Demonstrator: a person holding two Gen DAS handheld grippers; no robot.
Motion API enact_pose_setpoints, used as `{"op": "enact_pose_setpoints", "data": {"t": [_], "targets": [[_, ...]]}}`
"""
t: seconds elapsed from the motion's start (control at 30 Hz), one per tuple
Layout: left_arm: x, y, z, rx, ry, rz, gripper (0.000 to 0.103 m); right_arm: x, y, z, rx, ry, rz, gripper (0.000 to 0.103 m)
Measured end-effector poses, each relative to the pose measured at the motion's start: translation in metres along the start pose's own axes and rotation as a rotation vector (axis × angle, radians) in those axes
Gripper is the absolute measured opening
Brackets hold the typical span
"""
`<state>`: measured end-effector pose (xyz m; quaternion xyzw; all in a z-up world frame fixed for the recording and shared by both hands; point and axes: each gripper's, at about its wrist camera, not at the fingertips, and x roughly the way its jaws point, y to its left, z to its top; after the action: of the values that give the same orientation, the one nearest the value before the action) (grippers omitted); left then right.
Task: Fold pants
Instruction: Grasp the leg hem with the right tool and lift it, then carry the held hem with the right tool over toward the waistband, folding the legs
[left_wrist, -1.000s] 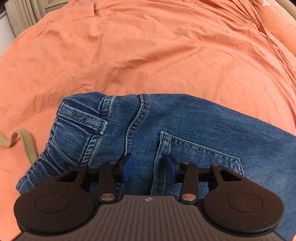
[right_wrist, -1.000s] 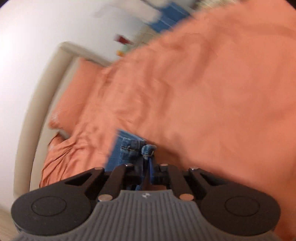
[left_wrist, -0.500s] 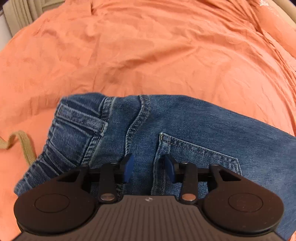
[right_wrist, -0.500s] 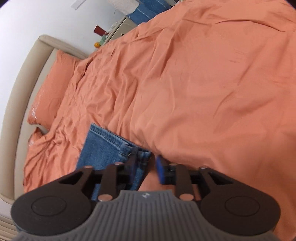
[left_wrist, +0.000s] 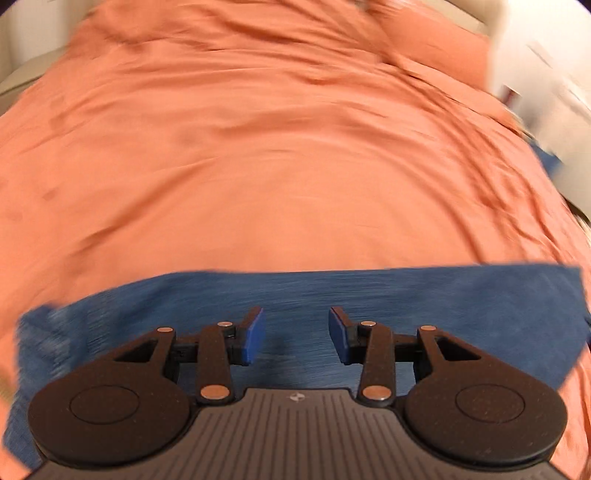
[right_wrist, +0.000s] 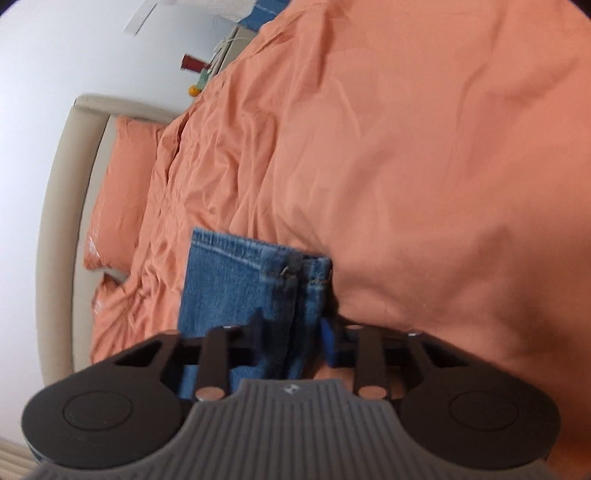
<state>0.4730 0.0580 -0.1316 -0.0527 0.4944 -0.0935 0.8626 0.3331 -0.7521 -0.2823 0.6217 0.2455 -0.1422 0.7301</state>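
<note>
The blue jeans (left_wrist: 369, 306) lie flat on the orange bedspread (left_wrist: 258, 166), blurred by motion in the left wrist view. My left gripper (left_wrist: 295, 334) is open and empty just above them. In the right wrist view the hem end of the jeans (right_wrist: 240, 280) lies on the bedspread (right_wrist: 406, 147). My right gripper (right_wrist: 291, 343) is open, and the jeans' edge lies between its blue pads (right_wrist: 329, 341), not clamped.
An orange pillow (right_wrist: 118, 192) and a beige headboard (right_wrist: 62, 184) are at the left in the right wrist view. A nightstand with small objects (right_wrist: 199, 70) stands by the white wall. Another pillow (left_wrist: 443, 48) is far right in the left wrist view.
My right gripper has opened and let go of the jeans' hem, which now lies on the bed. My left gripper has swung along the jeans, away from the waistband and pocket.
</note>
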Motion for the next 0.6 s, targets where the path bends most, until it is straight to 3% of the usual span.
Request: {"op": "enact_pose_setpoints", "data": {"t": [0.07, 0.13, 0.2, 0.33, 0.43, 0.6], "targets": [[0.011, -0.032, 0.007, 0.072, 0.010, -0.065, 0.044, -0.007, 0.005, 0.004, -0.044, -0.013, 0.019, 0.004], [0.025, -0.069, 0.013, 0.140, 0.025, -0.134, 0.037, -0.013, 0.018, 0.003, -0.151, -0.022, 0.014, 0.002], [0.046, -0.109, 0.018, 0.217, 0.042, -0.197, 0.029, -0.012, 0.029, 0.001, -0.238, -0.015, -0.048, 0.002], [0.087, -0.194, 0.016, 0.343, 0.060, -0.310, 0.027, -0.005, 0.040, -0.001, -0.326, -0.019, -0.096, 0.001], [0.116, -0.246, 0.013, 0.409, 0.057, -0.341, 0.024, -0.003, 0.046, 0.000, -0.355, -0.017, -0.111, 0.001], [0.164, -0.305, 0.022, 0.459, 0.065, -0.328, 0.021, -0.003, 0.048, 0.004, -0.374, -0.001, -0.127, 0.001]]}}
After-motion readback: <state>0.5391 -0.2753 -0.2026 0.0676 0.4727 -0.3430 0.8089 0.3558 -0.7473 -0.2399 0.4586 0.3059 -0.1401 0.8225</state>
